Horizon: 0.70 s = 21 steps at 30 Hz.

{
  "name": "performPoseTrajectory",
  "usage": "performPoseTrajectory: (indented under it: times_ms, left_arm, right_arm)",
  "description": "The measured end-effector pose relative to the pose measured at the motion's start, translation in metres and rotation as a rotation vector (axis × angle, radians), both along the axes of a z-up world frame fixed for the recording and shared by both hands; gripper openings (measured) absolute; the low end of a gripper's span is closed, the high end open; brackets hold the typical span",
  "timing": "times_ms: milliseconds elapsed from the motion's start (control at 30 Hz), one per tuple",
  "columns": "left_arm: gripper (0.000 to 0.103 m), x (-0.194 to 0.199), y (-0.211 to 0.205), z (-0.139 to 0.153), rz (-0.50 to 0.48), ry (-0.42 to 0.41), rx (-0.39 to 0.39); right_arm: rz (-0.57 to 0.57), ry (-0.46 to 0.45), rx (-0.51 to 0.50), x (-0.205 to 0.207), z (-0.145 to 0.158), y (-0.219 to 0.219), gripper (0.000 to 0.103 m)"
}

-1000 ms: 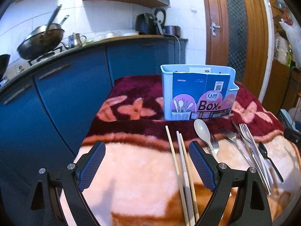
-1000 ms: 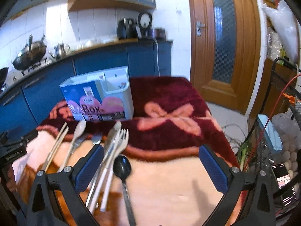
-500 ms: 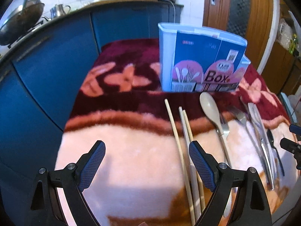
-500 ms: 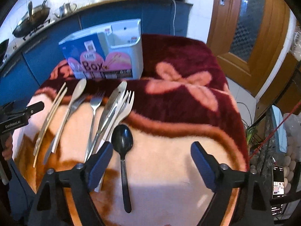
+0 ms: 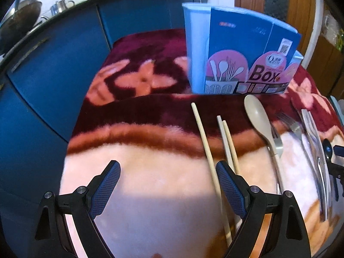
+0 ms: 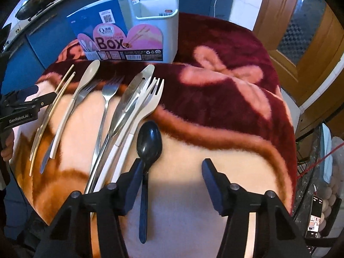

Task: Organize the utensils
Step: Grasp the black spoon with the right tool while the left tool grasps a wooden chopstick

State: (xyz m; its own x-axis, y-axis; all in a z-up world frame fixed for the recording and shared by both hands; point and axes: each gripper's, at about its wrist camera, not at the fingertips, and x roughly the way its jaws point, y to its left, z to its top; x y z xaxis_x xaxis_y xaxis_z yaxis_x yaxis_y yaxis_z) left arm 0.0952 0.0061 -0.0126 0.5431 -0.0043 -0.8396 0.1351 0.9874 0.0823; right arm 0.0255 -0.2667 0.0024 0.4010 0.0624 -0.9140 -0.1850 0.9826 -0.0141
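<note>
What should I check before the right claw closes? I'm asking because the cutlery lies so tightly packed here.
1. Black plastic spoon between the right claw fingers: ok; the handle runs beside the left finger while the jaws are closing.
2. Pads pressing on the spoon: not ok, a gap remains.
3. Neighbours clear: cannot tell; the white plastic forks lie close alongside.
4. Blue utensil box upright, opening visible: ok.
5. Left claw out of the way: ok; open, empty, beside the wooden chopsticks.

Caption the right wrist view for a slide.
Right tongs closing around black plastic spoon handle, other utensils alongside, blue utensil box behind.
</note>
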Motion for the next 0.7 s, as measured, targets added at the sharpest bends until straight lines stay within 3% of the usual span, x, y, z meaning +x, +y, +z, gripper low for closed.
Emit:
performPoseTrajectory:
  times_ms: [167,267,333,400,600,667,700]
  left_arm:
    - [0.085,0.018,0.003,-0.001,-0.001,0.071,-0.046]
    - [0.07,0.025,-0.002,0.003,-0.03,0.118,-0.063]
    - [0.058,0.028,-0.008,0.005,-0.057,0.15,-0.067]
    - [0.053,0.032,-0.013,0.005,-0.071,0.188,-0.077]
    - [0.049,0.044,-0.015,0.004,-0.079,0.258,-0.111]
    - [0.042,0.046,-0.014,0.004,-0.079,0.256,-0.126]
    - [0.033,0.046,-0.013,0.004,-0.079,0.253,-0.132]
  right_arm:
    - [0.01,0.043,0.002,0.011,0.002,-0.001,0.057]
    - [0.019,0.061,-0.012,0.016,0.003,0.002,0.054]
    - [0.026,0.065,-0.022,0.018,0.003,0.006,0.047]
    - [0.033,0.073,-0.03,0.022,0.004,0.009,0.041]
    - [0.047,0.068,-0.02,0.025,0.005,0.017,0.014]
    - [0.034,0.05,-0.006,0.025,0.005,0.012,0.008]
    - [0.023,0.035,0.009,0.023,0.006,0.01,0.006]
